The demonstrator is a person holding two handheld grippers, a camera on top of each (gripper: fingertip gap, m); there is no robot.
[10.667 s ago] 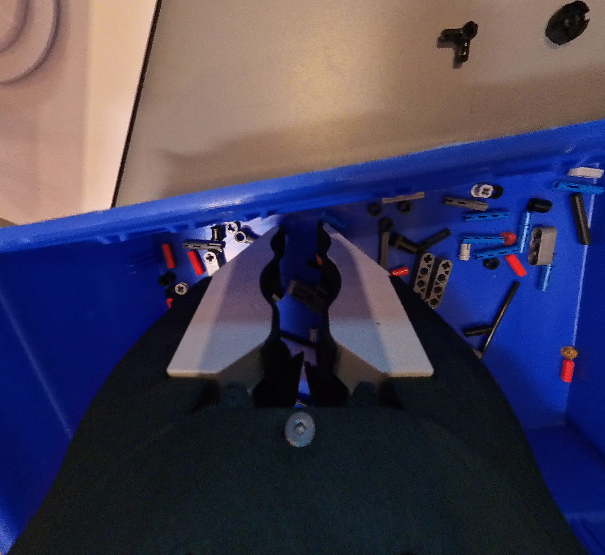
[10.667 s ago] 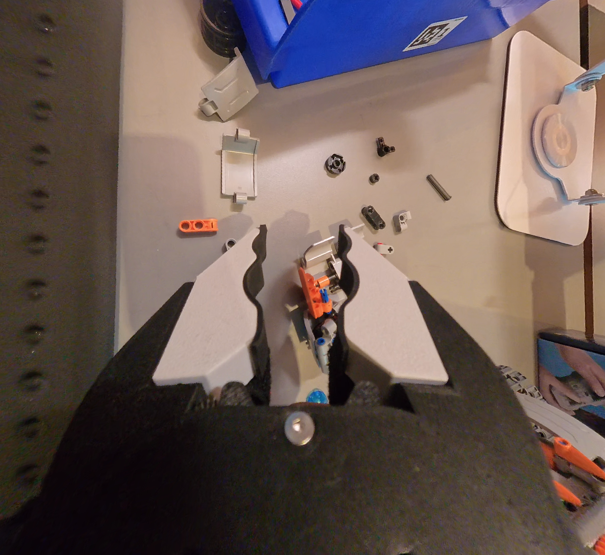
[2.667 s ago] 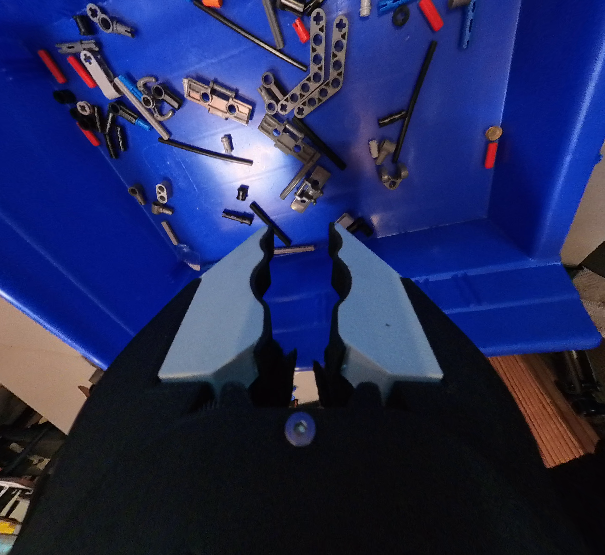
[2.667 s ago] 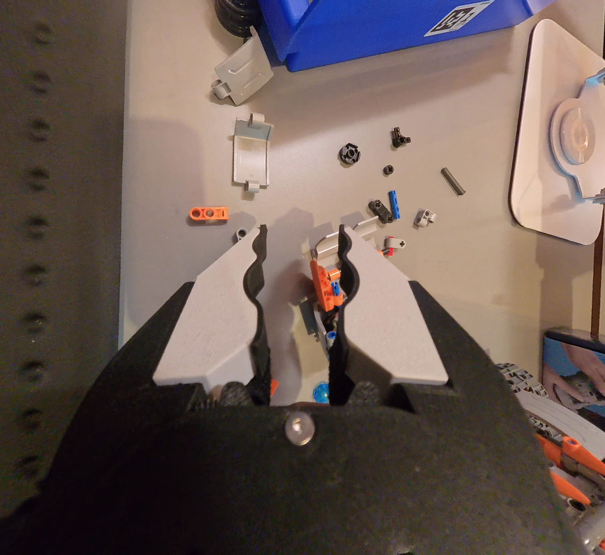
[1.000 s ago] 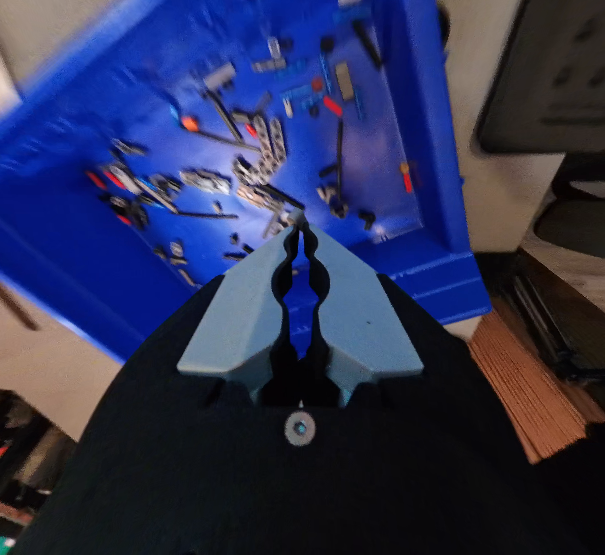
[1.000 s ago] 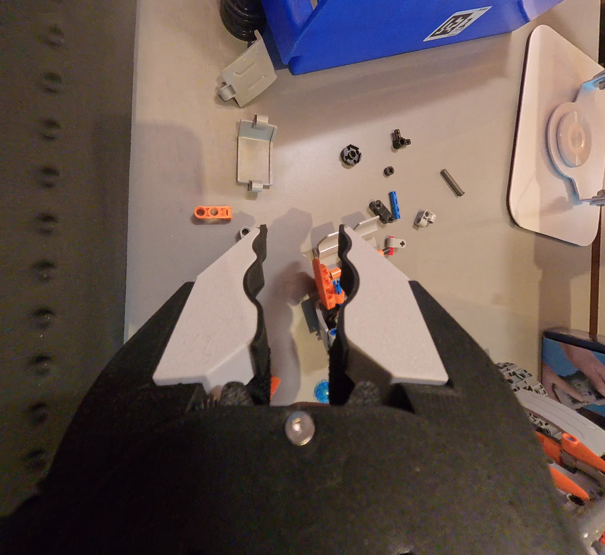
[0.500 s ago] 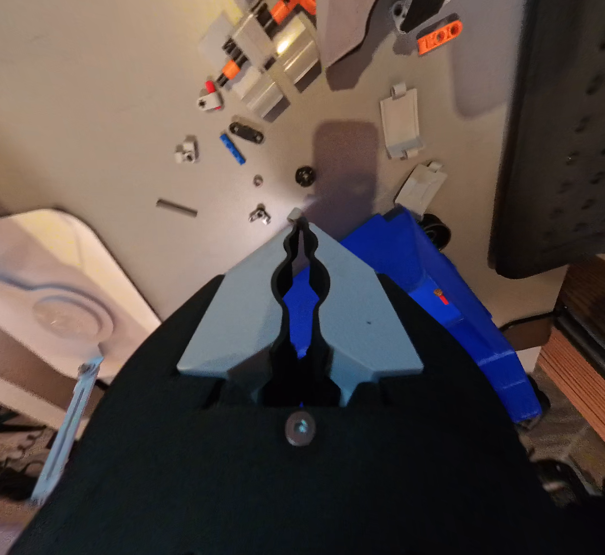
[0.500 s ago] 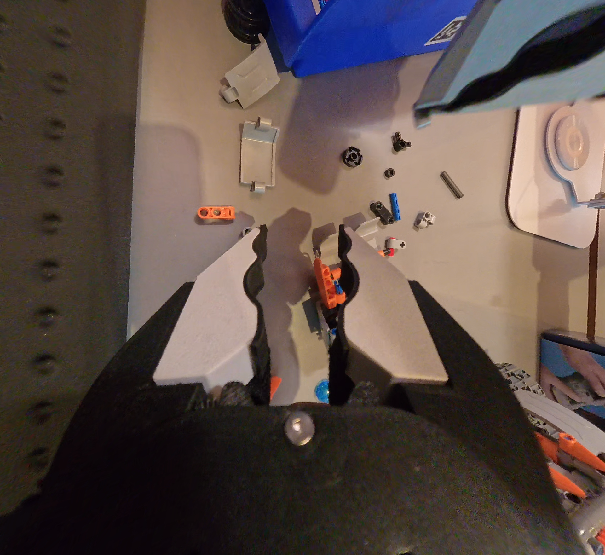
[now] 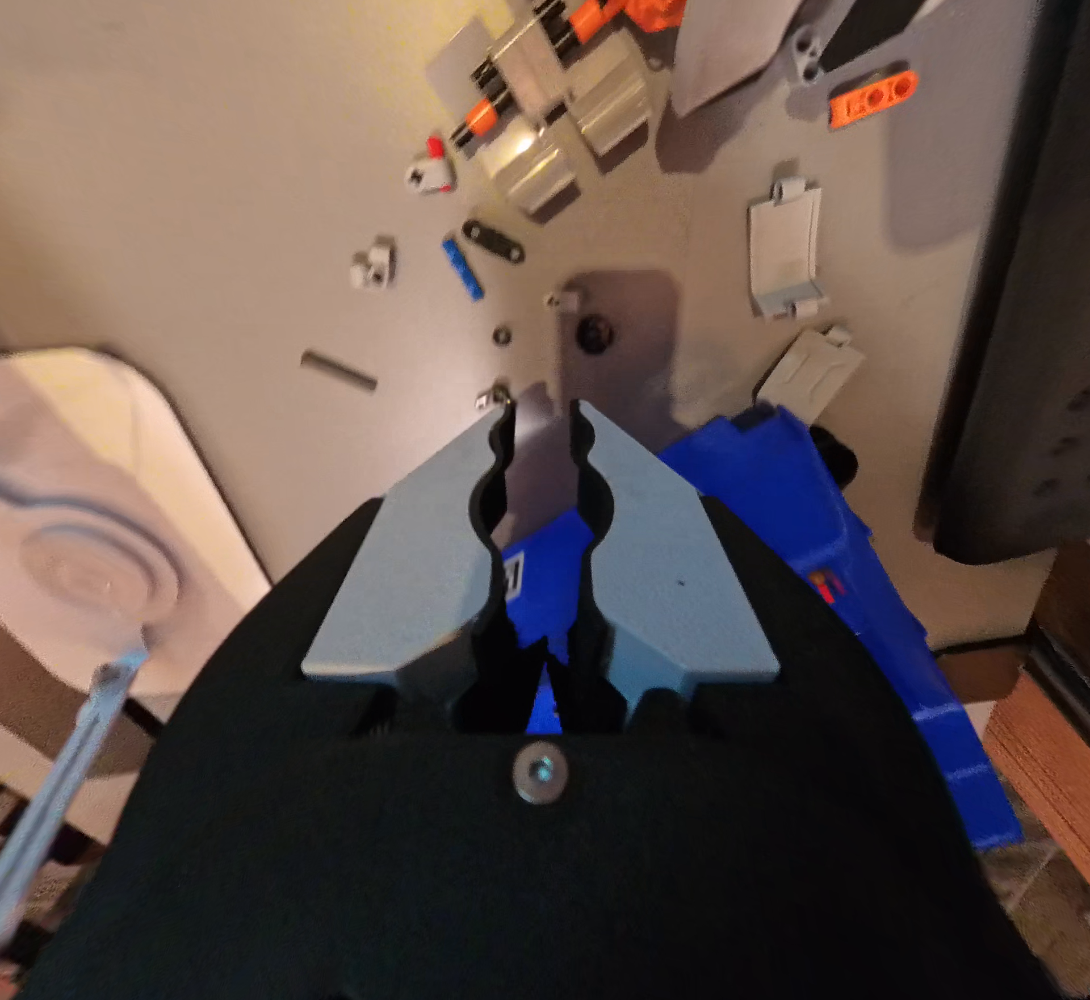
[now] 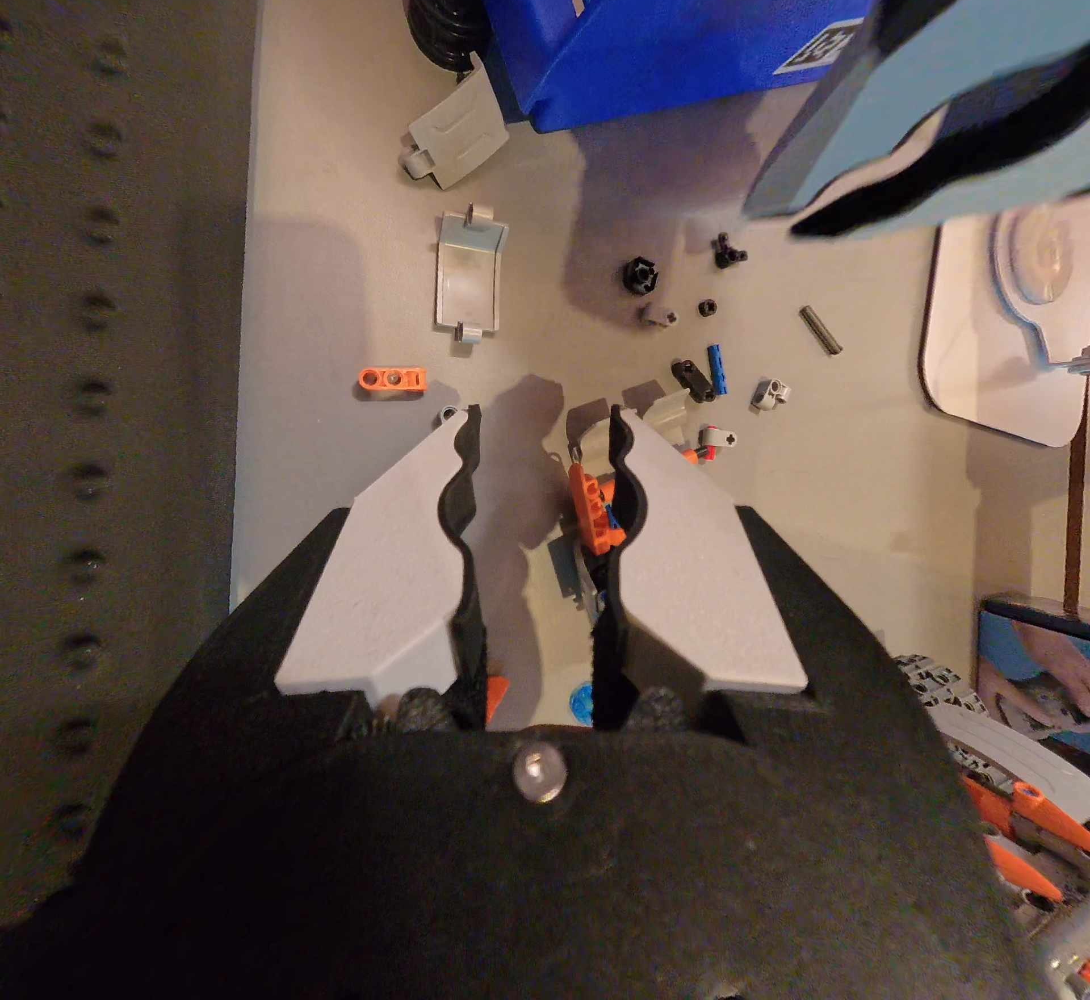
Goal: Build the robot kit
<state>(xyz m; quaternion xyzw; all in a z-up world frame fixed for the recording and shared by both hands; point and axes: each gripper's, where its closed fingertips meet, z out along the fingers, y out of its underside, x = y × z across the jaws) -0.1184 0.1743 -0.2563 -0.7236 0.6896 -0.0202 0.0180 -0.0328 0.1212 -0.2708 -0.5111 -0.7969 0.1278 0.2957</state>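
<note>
My left gripper (image 9: 541, 405) is open and empty above the grey table, over the near rim of the blue bin (image 9: 767, 499). A small grey connector (image 9: 563, 299) lies on the table just ahead of it, beside a black round piece (image 9: 593, 334). My right gripper (image 10: 544, 411) is open, with an orange and grey brick assembly (image 10: 596, 511) lying between its fingers against the right one. The connector also shows in the right wrist view (image 10: 657, 315). The left gripper (image 10: 778, 222) hangs at that view's upper right.
Loose parts lie around: a blue pin (image 10: 716, 361), a dark axle (image 10: 820, 330), an orange beam (image 10: 392, 380), two grey panels (image 10: 469, 275). A black wheel (image 10: 442, 22) leans by the bin. A white board (image 10: 1003, 322) lies right, a dark perforated panel (image 10: 88, 322) left. The tips of one gripper are about 11 cm away from the tips of the other. Between my left fingertips and the black round piece (image 9: 593, 334) there is roughly 5 cm. The right camera catches it too, in the right wrist view (image 10: 644, 275). Between my left fingertips and the small grey connector (image 9: 563, 299) there is roughly 5 cm. Seen from the right wrist view (image 10: 666, 314) as well.
My left gripper took a small grey connector from the bin, swung out over the table and opened. The connector now lies by the black round piece. The right gripper barely moved.
</note>
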